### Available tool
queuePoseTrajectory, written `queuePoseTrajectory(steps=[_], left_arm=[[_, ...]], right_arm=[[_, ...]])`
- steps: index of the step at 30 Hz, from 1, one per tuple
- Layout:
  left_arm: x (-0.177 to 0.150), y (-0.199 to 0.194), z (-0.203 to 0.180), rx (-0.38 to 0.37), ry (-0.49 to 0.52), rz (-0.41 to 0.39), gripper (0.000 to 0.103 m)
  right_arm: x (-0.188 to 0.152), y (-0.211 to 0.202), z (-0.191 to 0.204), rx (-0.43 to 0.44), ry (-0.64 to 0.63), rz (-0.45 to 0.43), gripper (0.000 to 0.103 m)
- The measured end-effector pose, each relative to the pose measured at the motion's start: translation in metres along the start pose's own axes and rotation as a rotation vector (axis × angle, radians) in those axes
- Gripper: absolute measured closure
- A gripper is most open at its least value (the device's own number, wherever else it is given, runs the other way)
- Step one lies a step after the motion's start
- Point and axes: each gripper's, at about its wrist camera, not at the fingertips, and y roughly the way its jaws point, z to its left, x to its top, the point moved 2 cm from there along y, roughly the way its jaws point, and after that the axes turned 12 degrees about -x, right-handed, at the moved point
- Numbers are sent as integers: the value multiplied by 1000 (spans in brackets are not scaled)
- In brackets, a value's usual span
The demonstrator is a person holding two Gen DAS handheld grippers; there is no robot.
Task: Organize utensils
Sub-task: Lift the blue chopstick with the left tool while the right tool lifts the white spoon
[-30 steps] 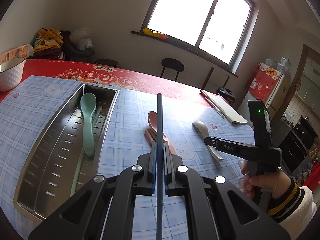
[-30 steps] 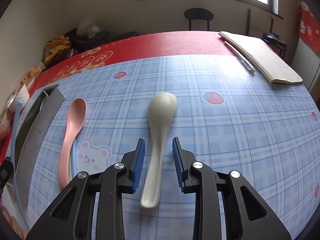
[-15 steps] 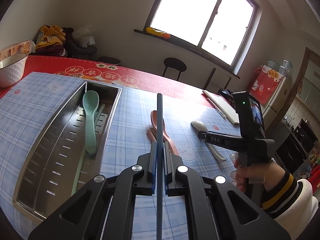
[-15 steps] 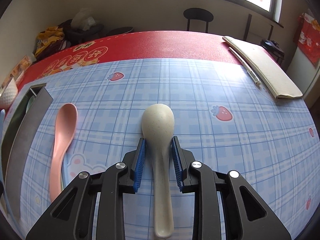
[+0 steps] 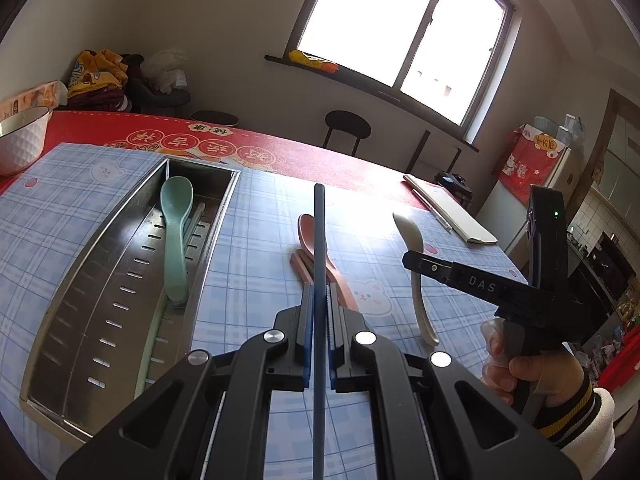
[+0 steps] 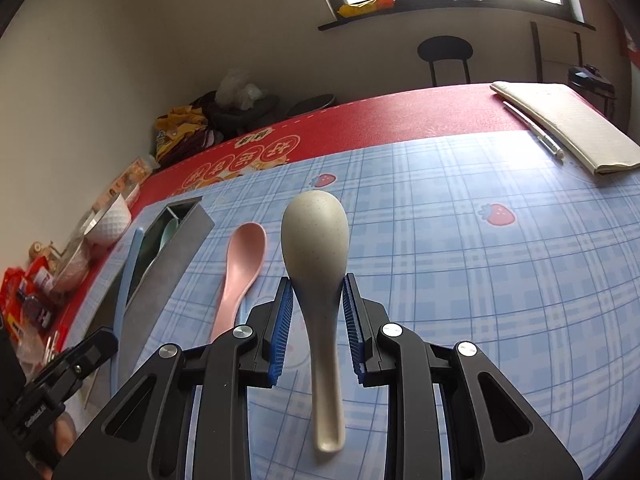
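My left gripper (image 5: 318, 292) is shut on a thin blue utensil (image 5: 319, 240) that sticks up and forward over the blue checked cloth. The pads of my right gripper (image 6: 316, 280) are shut on the neck of a cream spoon (image 6: 314, 236), which hangs tilted above the cloth. From the left wrist view the cream spoon (image 5: 414, 264) shows beside the right gripper (image 5: 408, 258). A pink spoon (image 5: 308, 232) lies on pink chopsticks (image 5: 300, 268) mid-table. The steel tray (image 5: 212, 248) at the left holds a green spoon (image 5: 176, 220).
A white bowl (image 5: 20, 136) sits at the far left on the red table cover. A closed notebook (image 6: 568, 124) with a pen lies at the far right. Snack packets (image 6: 28, 292) crowd the left edge. A black stool (image 5: 346, 124) stands beyond the table.
My right gripper closed on the cream spoon and raised it off the cloth, tipping upward. The left gripper with the blue utensil stayed put.
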Motion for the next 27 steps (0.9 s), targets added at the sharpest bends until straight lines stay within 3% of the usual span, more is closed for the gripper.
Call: queuePoseTrajectory(steps=[4, 14, 18, 20, 21, 27], left_arm=[[0, 1, 1, 6, 2, 2, 97], [-3, 7, 2, 8, 0, 23, 97], [-4, 8, 4, 5, -5, 27, 97], [-4, 7, 3, 4, -2, 26, 97], [-4, 6, 3, 3, -2, 25, 97], [-4, 6, 2, 1, -3, 24, 97]], right_arm=[[-4, -1, 13, 1, -73, 7, 77], [-9, 17, 14, 10, -81, 111, 76], [-9, 9, 11, 32, -70, 93, 75], [-9, 4, 10, 37, -73, 85, 57], [-9, 3, 10, 34, -76, 82, 54], [-9, 1, 3, -9, -79, 98, 54]])
